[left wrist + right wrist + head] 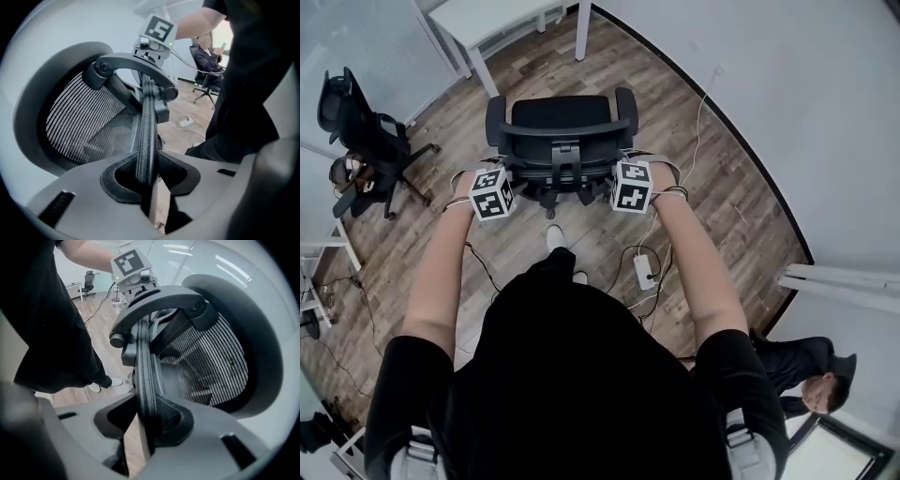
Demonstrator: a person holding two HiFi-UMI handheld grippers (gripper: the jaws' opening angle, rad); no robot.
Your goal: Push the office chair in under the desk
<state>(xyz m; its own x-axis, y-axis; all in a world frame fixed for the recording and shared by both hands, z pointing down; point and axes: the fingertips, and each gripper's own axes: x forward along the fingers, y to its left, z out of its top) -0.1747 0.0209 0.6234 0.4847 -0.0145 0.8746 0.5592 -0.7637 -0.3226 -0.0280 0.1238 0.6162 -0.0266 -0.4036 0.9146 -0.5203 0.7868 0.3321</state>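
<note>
A black office chair (558, 122) with a mesh backrest stands on the wood floor, its back turned to me. Beyond it is a white desk (487, 19). My left gripper (502, 171) sits at the left end of the backrest's top edge and my right gripper (628, 169) at the right end. In the left gripper view the backrest rim (147, 122) runs down between the jaws of the left gripper (149, 180), which is shut on it. The right gripper view shows the same rim (146, 366) pinched in the right gripper (145, 420).
A second black chair (366, 141) stands at the left by a glass partition. A white power strip (644, 270) and cables lie on the floor near my feet. A white wall curves along the right. A seated person (806, 375) is at the lower right.
</note>
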